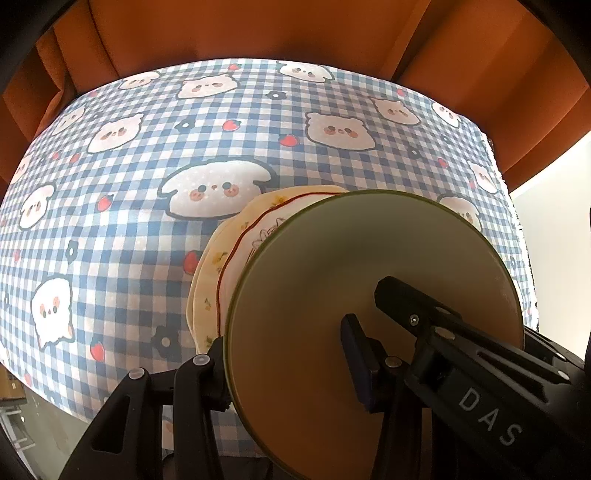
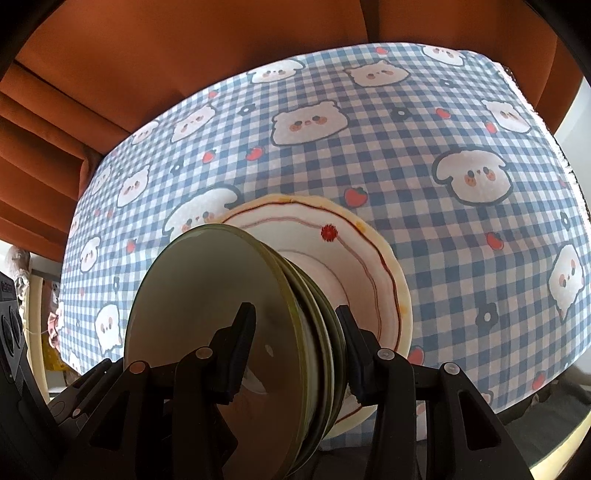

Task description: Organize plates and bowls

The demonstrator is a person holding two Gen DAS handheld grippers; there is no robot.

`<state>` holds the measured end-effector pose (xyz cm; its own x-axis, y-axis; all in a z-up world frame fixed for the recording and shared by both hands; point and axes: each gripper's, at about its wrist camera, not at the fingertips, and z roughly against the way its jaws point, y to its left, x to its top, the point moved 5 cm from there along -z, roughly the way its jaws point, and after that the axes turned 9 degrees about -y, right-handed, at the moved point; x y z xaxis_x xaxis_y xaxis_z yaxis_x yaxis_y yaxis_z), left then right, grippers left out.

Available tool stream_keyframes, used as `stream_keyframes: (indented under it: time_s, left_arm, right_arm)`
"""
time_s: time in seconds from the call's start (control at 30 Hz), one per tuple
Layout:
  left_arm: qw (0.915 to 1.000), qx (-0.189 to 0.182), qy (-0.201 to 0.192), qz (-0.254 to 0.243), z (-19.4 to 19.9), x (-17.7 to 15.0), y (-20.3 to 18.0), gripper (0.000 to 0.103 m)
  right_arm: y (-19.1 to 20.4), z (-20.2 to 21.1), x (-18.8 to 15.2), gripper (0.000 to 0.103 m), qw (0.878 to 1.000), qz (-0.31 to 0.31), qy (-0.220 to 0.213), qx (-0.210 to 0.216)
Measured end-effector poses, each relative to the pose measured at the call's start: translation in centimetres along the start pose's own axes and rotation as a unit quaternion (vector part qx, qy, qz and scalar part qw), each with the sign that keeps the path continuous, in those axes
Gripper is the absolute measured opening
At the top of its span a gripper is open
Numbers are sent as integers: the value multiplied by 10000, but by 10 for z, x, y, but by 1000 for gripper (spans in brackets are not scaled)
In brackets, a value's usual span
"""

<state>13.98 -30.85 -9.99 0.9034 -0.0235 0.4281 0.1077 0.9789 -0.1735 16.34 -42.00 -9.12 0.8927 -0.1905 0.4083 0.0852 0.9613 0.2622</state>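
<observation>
Two grippers are clamped on one stack of plates [image 2: 317, 332], which is held on edge above the table, and that's pretty much the whole scene.

Closest in the right wrist view, the right gripper [image 2: 295, 332] is seen with one finger pressed on the face of the near green-rimmed plate [image 2: 207, 295] and the other finger tucked in behind the green plates, so the green ones are squeezed between the pads. Several olive rims are packed together there; the exact count can't be made out.

In the left wrist view, the left gripper [image 1: 284, 354] is closed on the same stack: one finger is laid across the cream face of the green-rimmed plate [image 1: 369, 258], the other is hidden behind the rim on the far side. A second black gripper is poking in from the right over that same face.

Behind the green plates, a white plate with a wavy red line [image 2: 369, 266] and a small red flower is stacked, and a pale yellow floral plate [image 1: 218, 258] is at the back.

Further out, the blue checked tablecloth [image 1: 147, 184] with cartoon animal faces and strawberries is spread below. An orange curtain [image 1: 258, 29] is hung beyond the far edge.
</observation>
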Motion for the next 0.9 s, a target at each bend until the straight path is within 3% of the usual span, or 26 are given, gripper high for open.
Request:
stream_keyframes:
  time_s: [0.37, 0.53, 0.6, 0.67, 0.9]
  left_arm:
    - [9998, 162, -90, -83, -3, 0, -11, 48]
    - [9991, 368, -208, -52, 1, -3, -13, 57]
    - [9987, 413, -277, -91, 7, -4, -15, 62]
    - [9982, 449, -380, -132, 12, -5, -17, 69]
    - [9944, 393, -917, -352, 36, -3, -13, 74]
  right_arm:
    - [-8, -4, 5, 50, 10000, 46, 57, 26]
    - [-10, 2, 2, 51, 9996, 243, -60, 147]
    - [-12, 5, 0, 64, 9994, 286, -56, 169]
    - [-14, 9, 1, 68, 9993, 296, -114, 180]
    - [-7, 31, 0, 74, 9973, 421, -596, 37]
